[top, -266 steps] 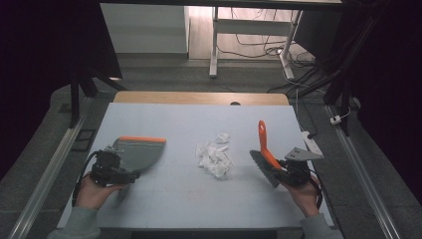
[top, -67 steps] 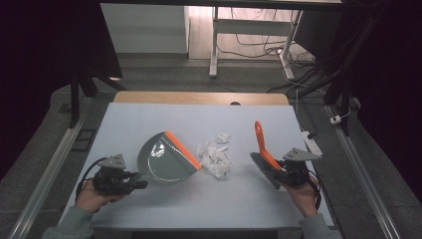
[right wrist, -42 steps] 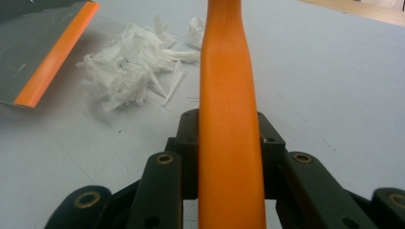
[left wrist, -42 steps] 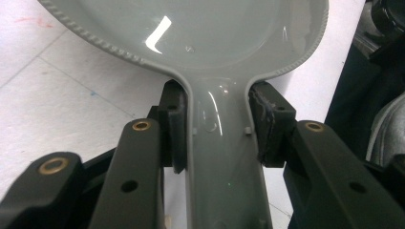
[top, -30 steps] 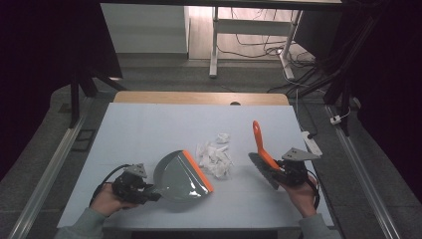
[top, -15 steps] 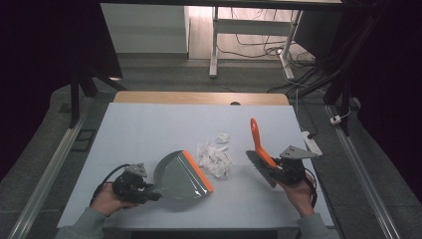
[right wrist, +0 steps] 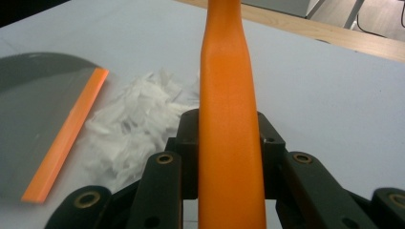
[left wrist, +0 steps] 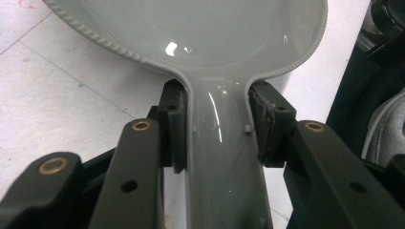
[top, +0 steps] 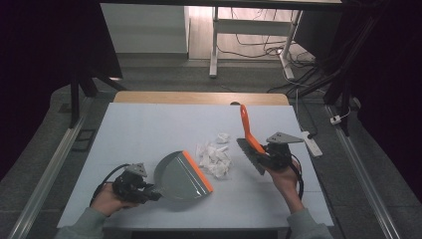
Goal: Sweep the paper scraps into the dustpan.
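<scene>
A grey dustpan (top: 181, 175) with an orange front lip lies flat on the white table, its lip facing right and touching a heap of torn white paper scraps (top: 215, 156). Its grey handle (left wrist: 224, 162) points toward the near left. Just right of the scraps, a small brush (top: 250, 147) stands tilted, dark bristles low against the table and its orange handle (right wrist: 229, 124) rising up and away.

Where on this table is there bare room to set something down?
Free: the far half of the table beyond the dustpan, and its near right corner. Crowded: the middle, where paper scraps lie between dustpan and brush.
</scene>
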`<state>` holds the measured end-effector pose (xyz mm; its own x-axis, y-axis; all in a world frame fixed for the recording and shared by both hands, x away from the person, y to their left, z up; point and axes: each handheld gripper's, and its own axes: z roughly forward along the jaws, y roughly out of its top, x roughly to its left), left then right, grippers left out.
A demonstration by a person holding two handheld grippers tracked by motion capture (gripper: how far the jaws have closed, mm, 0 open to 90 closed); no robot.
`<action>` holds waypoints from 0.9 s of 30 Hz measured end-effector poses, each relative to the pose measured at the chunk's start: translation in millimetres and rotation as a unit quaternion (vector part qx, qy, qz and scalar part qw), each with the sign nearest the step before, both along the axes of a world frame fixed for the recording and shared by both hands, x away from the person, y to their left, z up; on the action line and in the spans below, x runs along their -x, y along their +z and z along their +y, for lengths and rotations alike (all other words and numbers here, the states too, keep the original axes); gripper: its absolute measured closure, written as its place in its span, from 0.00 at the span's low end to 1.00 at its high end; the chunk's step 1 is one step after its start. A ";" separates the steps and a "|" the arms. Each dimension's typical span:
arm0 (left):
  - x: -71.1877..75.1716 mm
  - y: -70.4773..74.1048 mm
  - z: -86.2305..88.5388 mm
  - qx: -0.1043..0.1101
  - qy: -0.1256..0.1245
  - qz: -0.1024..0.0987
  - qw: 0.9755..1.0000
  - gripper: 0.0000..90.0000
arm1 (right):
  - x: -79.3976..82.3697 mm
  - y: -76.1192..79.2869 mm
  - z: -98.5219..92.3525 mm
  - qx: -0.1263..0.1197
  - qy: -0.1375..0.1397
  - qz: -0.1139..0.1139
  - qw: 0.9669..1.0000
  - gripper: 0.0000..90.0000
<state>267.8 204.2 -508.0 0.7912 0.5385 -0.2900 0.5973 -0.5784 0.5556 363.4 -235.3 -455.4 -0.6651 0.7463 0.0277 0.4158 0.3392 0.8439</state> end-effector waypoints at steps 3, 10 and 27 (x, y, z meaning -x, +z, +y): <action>0.0 0.0 0.0 0.000 0.001 0.000 1.000 0.69 | -6.8 0.1 4.5 0.003 -0.006 0.003 1.000 0.78; -0.2 -0.3 0.0 -0.001 0.002 0.001 1.000 0.69 | -23.4 1.3 18.5 0.007 -0.010 0.003 1.000 0.78; -10.6 -4.4 1.8 0.005 0.005 0.017 1.000 0.69 | -72.2 -21.7 38.3 0.037 -0.037 0.025 0.998 0.78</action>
<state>278.3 206.1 -512.5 0.7756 0.5426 -0.3224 0.6215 -0.5673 0.5403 435.6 -197.0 -477.1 -0.6079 0.7940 0.0027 0.4827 0.3668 0.7952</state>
